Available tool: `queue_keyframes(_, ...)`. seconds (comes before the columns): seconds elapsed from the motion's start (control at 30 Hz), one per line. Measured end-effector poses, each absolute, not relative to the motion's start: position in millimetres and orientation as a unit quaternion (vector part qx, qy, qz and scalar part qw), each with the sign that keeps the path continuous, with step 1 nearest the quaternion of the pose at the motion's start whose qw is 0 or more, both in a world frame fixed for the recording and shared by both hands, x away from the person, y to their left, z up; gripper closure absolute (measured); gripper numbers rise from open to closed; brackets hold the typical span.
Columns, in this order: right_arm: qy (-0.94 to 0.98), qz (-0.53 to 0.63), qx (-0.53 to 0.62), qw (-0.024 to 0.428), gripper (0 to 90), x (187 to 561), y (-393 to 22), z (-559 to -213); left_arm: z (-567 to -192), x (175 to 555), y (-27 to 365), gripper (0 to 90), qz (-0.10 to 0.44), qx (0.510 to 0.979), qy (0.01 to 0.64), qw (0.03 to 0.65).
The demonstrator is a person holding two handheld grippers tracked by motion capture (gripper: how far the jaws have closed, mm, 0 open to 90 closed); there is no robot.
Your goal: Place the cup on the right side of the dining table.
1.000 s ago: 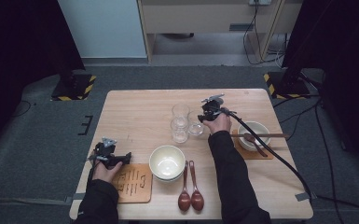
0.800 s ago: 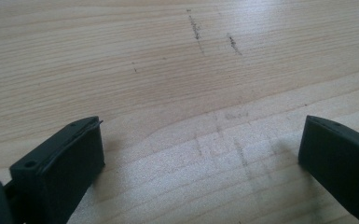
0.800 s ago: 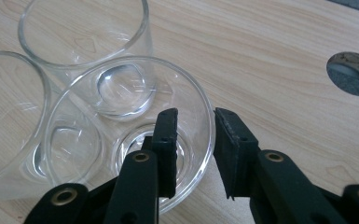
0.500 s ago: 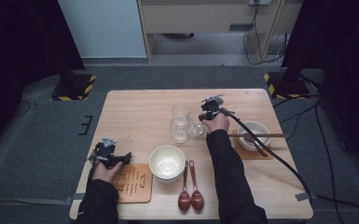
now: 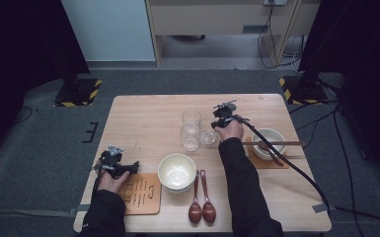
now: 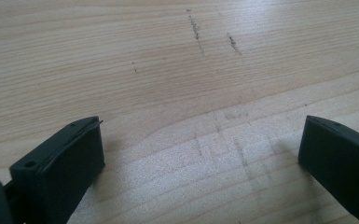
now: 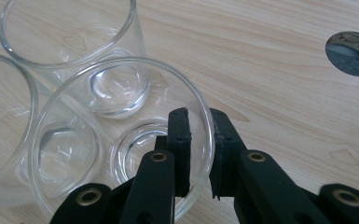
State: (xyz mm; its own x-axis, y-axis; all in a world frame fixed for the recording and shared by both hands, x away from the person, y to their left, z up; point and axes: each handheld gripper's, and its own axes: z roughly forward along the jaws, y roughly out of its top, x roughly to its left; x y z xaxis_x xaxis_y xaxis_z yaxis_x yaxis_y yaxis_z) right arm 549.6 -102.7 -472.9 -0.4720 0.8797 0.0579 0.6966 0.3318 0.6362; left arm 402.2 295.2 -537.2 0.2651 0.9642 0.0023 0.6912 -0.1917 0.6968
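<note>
Standing on grey carpet (image 5: 39,148), scuffed wooden table (image 5: 148,113), dark surrounds

We see 3 glasses (image 5: 195,129) clustered behind the bowl (image 5: 176,171), 2 spoons (image 5: 201,196) right of it, a mat (image 5: 140,193) left.

Your right gripper (image 7: 199,154) has just been closing, and its jaws now pinch the wall of the nearest glass (image 7: 121,140), one jaw inside the rim and one outside. The hand itself has not shifted on the bench.
</note>
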Motion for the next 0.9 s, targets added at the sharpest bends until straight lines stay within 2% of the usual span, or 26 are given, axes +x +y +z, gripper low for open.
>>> queue_keyframes(0.9,0.808,0.303,0.484,0.142,85.2,537.8,-121.9,-452.8,-537.2,402.2,295.2,0.0,0.229,0.737,0.561,0.298)
